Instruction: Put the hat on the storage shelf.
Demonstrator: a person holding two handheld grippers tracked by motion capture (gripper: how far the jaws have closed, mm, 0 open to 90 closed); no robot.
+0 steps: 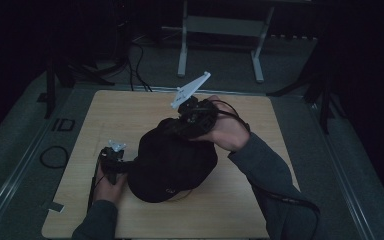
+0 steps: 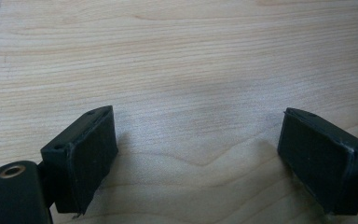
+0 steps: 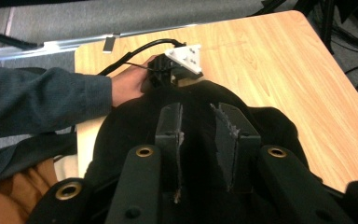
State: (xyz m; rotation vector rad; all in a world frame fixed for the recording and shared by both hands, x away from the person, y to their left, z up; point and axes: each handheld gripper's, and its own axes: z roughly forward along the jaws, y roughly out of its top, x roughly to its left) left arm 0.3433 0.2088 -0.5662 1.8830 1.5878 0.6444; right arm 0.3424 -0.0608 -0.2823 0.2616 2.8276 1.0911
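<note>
Spanning most of the high view, the wooden table (image 1: pixel 240 210) carries a black garment (image 1: pixel 172 162), bunched into a rounded heap near its middle. The person's forearms enter from the near edge, one to each side of the heap. The right gripper (image 3: pixel 198 116) rests on the heap's far upper side, its grey three-cornered plate (image 1: pixel 190 90) tilted upward. Its jaws stand slightly apart over the cloth. Whether any fold lies pinched between the pads cannot be told, as fabric and jaws are equally dark. The left gripper (image 2: pixel 196 154) sits at the heap's left edge, low to the table, jaws wide apart with bare wood between them.

Judged risk: if the right jaws hold only a thin fold, it may slip out on lifting. The left gripper, holding nothing, would not steady the heap, so the garment could drag across the table.

The right gripper view shows the narrow gap between its pads and the left hand (image 3: pixel 128 86) beyond the heap. The left gripper view shows wood grain and empty pads (image 2: pixel 91 154). The high view alone places both grippers relative to the garment.
</note>
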